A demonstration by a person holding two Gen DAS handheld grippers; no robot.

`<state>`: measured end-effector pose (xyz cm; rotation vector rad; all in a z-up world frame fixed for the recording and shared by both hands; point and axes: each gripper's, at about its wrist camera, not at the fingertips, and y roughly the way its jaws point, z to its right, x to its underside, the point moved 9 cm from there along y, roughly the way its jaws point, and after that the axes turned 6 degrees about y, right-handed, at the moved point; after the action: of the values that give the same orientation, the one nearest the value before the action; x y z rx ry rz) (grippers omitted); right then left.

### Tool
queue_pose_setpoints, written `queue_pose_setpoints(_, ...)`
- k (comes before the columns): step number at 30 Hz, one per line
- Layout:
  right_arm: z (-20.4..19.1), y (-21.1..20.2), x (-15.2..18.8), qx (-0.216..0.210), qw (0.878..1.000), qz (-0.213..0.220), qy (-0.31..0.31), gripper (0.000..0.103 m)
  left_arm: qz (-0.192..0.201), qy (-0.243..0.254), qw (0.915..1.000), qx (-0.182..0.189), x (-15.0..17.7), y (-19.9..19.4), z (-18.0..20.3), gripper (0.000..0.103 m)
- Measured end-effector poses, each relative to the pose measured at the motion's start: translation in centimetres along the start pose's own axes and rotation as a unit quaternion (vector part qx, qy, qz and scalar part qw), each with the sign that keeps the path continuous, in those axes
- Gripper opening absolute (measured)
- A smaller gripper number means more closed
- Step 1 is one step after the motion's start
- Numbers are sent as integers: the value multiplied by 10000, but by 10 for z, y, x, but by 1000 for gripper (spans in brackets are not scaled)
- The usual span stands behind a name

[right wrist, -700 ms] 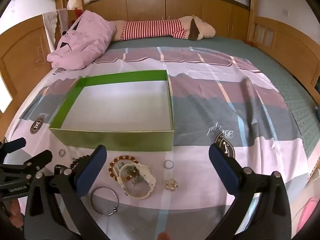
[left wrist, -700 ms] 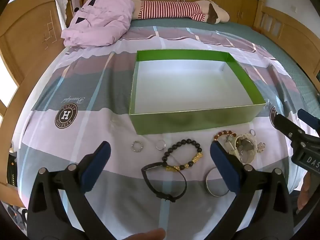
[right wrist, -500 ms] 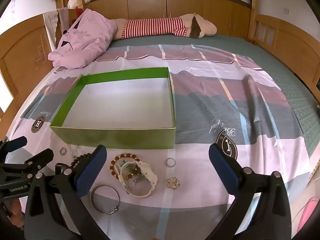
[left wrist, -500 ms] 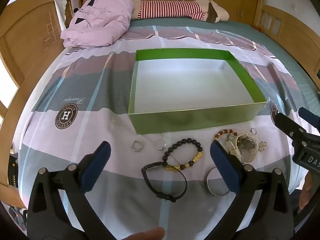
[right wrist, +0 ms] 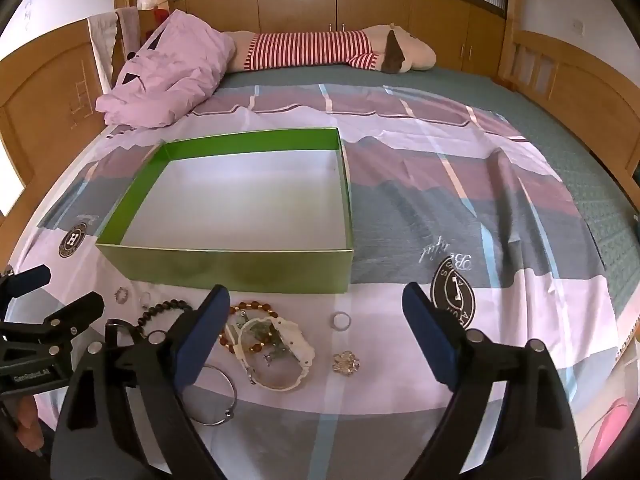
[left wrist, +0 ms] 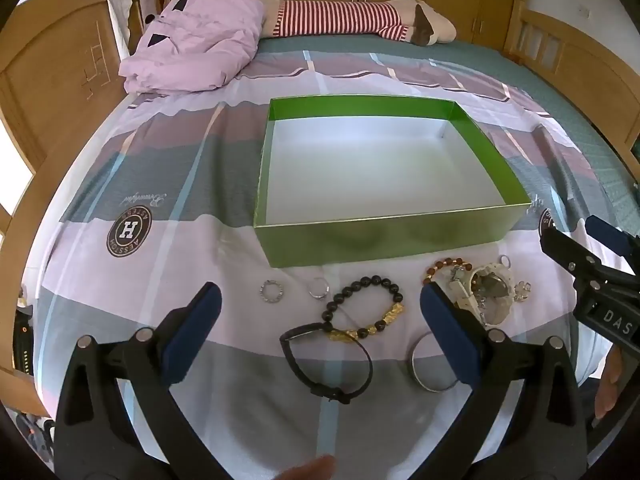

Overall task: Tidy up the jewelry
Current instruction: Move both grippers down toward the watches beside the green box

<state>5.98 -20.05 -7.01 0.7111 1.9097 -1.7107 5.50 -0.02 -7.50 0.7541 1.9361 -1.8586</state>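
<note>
An empty green box (left wrist: 384, 238) with a white inside stands on the bedspread; it also shows in the right wrist view (right wrist: 224, 270). Jewelry lies in front of it: two small rings (left wrist: 272, 292), a black-and-gold bead bracelet (left wrist: 370, 308), a black band (left wrist: 326, 364), a silver bangle (left wrist: 432, 364), a brown bead bracelet (left wrist: 444, 266) and a white watch (right wrist: 276, 354). A ring (right wrist: 341, 321) and a flower brooch (right wrist: 346, 363) lie further right. My left gripper (left wrist: 318, 318) is open above the black bracelets. My right gripper (right wrist: 316, 318) is open above the watch and ring.
A pink quilt (left wrist: 192, 52) and a striped plush toy (left wrist: 352, 18) lie at the far end of the bed. Wooden bed rails (right wrist: 576, 92) run along both sides. The right gripper shows at the right edge of the left wrist view (left wrist: 592, 276).
Both views have shifted slightly; the box and jewelry appear a little lower and nearer in the right wrist view. Nothing has been picked up.
</note>
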Motion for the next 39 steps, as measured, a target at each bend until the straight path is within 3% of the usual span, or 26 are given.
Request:
queue_pose_setpoints(7, 1, 2, 1, -28, 10000, -22, -1, 79, -14, 67, 10000, -27, 1, 0, 4, 101)
queue_pose_setpoints(22, -12, 17, 9, -155, 9996, -213, -97, 79, -104, -14, 9999, -29, 5, 2, -2, 101)
queue_pose_setpoints(39, -11, 27, 18, -51, 9990, -403, -196, 79, -539, -19, 9985, -11, 19, 23, -8, 101)
